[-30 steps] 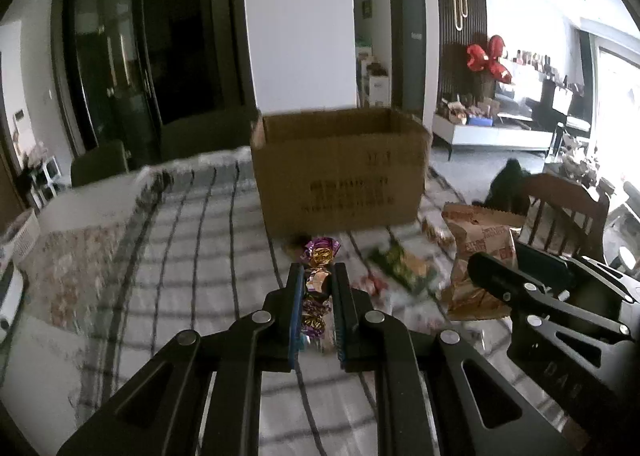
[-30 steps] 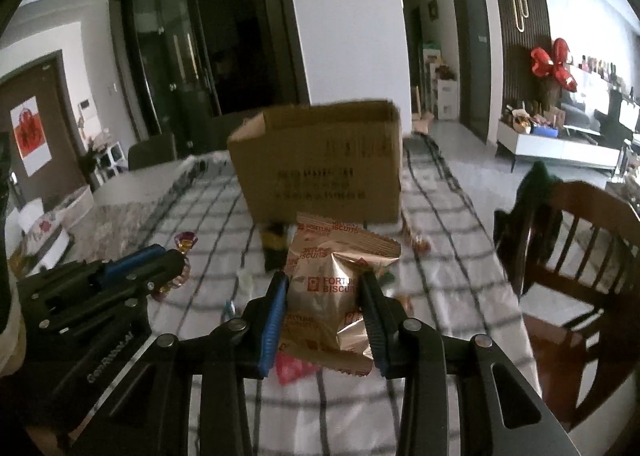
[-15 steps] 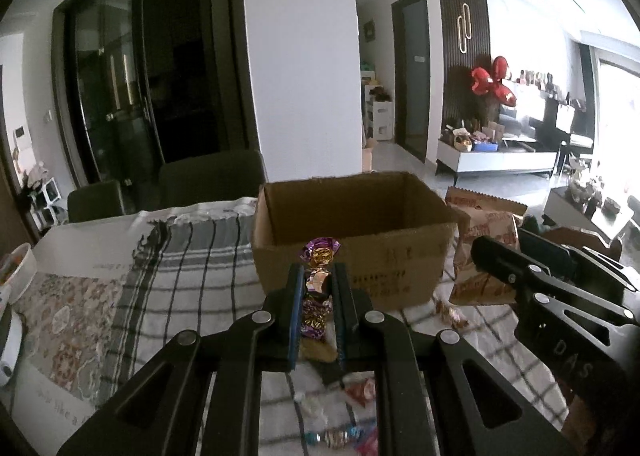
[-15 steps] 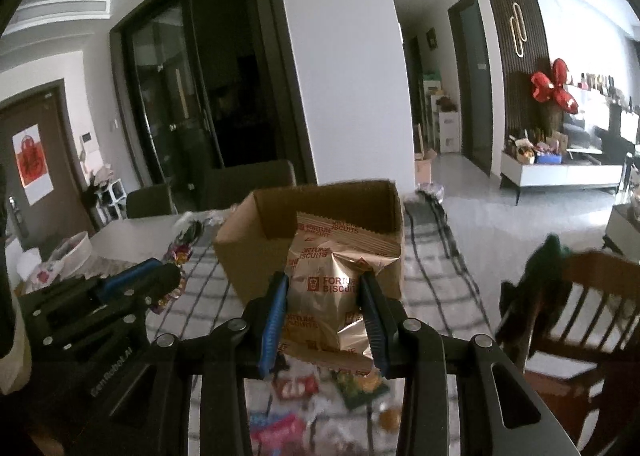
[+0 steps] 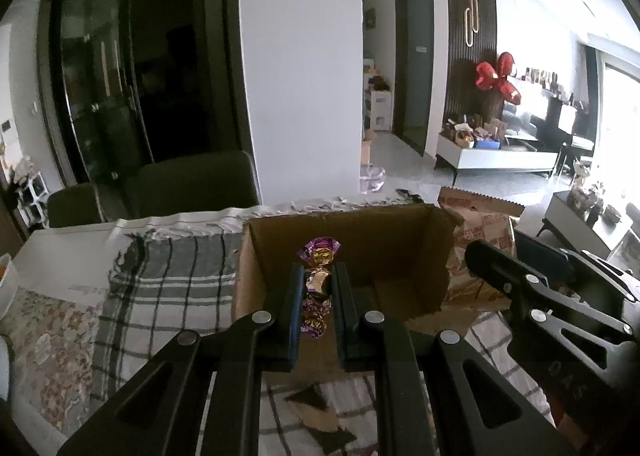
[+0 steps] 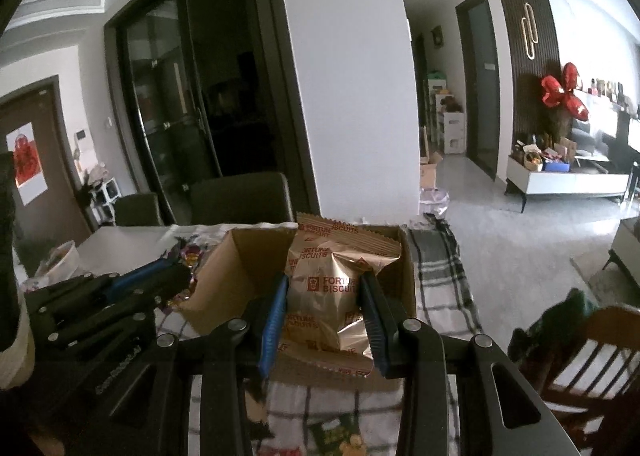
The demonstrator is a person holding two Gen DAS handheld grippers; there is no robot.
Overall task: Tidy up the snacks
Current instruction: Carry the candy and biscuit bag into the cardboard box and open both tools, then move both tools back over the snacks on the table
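Fortune biscuit packet [image 6: 332, 292], light, crinkly and crushable, is sitting pinched mid-body in your right gripper [image 6: 326, 320] over the cardboard box [image 6: 224, 276], while your left gripper [image 5: 318, 292] is clamping a slippery foil-wrapped candy [image 5: 318, 280] above it.

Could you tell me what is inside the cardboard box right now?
The visible part of the cardboard box shows only bare brown walls and floor. The purple candy in the left gripper and its fingers cover the near middle, so that part stays unknown.

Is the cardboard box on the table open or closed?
Open. The cardboard box shows its brown inner walls and floor from above; no flap covers the top in either wrist view.
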